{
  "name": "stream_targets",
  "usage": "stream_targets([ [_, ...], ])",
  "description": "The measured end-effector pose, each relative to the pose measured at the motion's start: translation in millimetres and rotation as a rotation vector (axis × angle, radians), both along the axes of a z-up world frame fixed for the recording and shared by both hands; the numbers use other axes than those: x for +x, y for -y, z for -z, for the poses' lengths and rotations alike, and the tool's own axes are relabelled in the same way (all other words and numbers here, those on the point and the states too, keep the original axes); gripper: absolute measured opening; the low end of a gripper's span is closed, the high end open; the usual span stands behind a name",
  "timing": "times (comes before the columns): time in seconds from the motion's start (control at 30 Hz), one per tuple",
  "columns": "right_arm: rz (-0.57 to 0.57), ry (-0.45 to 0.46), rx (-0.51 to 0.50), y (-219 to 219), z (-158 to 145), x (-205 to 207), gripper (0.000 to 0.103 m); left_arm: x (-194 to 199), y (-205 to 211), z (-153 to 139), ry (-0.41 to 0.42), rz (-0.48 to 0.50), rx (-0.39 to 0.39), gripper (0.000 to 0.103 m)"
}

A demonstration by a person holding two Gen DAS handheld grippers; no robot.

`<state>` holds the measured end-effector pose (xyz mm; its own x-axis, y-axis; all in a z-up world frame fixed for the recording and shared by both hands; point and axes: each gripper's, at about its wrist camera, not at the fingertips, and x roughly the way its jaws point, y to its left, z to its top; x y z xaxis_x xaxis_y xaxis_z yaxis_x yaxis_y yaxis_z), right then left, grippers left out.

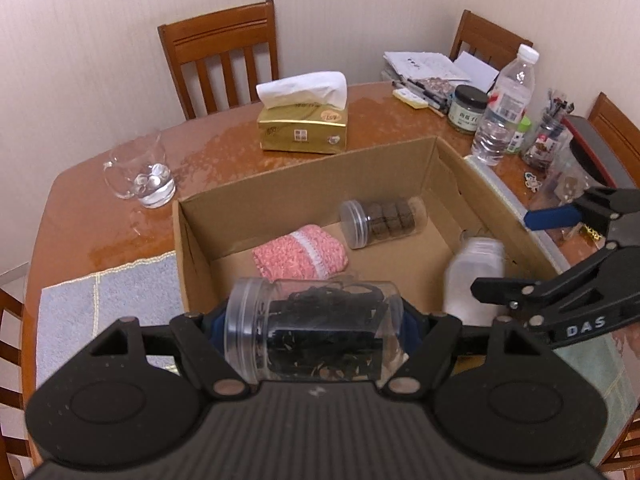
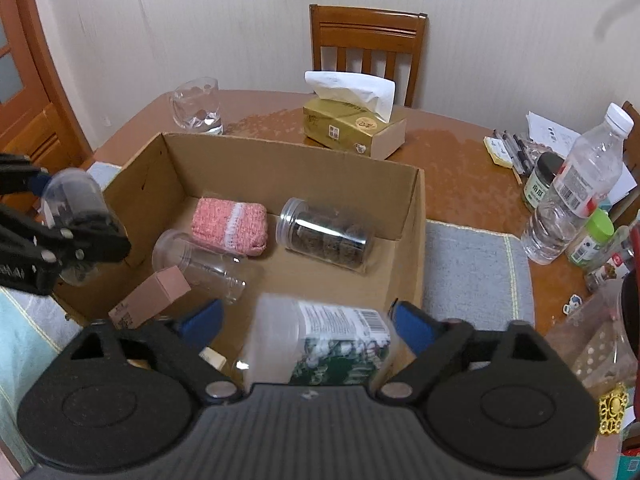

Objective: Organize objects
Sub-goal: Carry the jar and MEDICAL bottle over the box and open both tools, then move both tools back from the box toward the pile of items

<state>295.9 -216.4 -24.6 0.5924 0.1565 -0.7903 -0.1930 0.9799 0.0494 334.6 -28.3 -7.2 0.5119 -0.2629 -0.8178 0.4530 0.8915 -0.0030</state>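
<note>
Two tongs are in view, both above the near side of the cardboard box [image 2: 404,216]. Left tongs [image 1: 312,332] pinch one clear jar [image 1: 316,332] of dark dried pieces, held on its side with its lid to the left, over the near wall of the box. Right tongs [image 2: 308,328] stand spread, their blue pads clear of one white labelled bottle [image 2: 320,344] that appears blurred between them, just inside the near wall of the box. Whether this bottle rests on the box floor cannot be told. Inside the box lie five more things: one pink knitted cloth [image 2: 230,222] near the far wall, one clear jar of brown blocks [image 2: 326,238] on its side beside the cloth, one empty clear jar [image 2: 196,260] on its side, one small brown carton [image 2: 154,296] at the near left corner, and one small pale item, mostly hidden behind the right tongs. Outside the box, beyond its far wall, stand one gold tissue box [image 2: 352,128] and one glass [image 2: 196,108] holding a little water. To the right of the box stand one large water bottle [image 2: 576,188], one dark-lidded jar [image 2: 540,184] and one green-capped bottle [image 2: 592,240]. A grey towel [image 2: 472,272] lies against the right wall of the box.
</note>
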Motion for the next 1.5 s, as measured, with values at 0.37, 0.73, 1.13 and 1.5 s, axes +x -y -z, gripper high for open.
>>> stream_targets([
  [0.37,0.034,0.019,0.013,11,-4,-10,0.102,12,19,15,-0.041,0.01,-0.001,0.076],
  [0.73,0.061,0.036,-0.041,26,-6,-37,0.103,12,71,21,-0.064,0.09,-0.028,0.088],
  [1.13,0.059,0.036,-0.063,27,-1,-64,0.103,-21,61,7,0.041,0.049,-0.003,0.101],
  [1.5,0.099,0.009,-0.04,31,19,-101,0.103,-77,24,-8,0.072,-0.101,-0.029,0.102],
])
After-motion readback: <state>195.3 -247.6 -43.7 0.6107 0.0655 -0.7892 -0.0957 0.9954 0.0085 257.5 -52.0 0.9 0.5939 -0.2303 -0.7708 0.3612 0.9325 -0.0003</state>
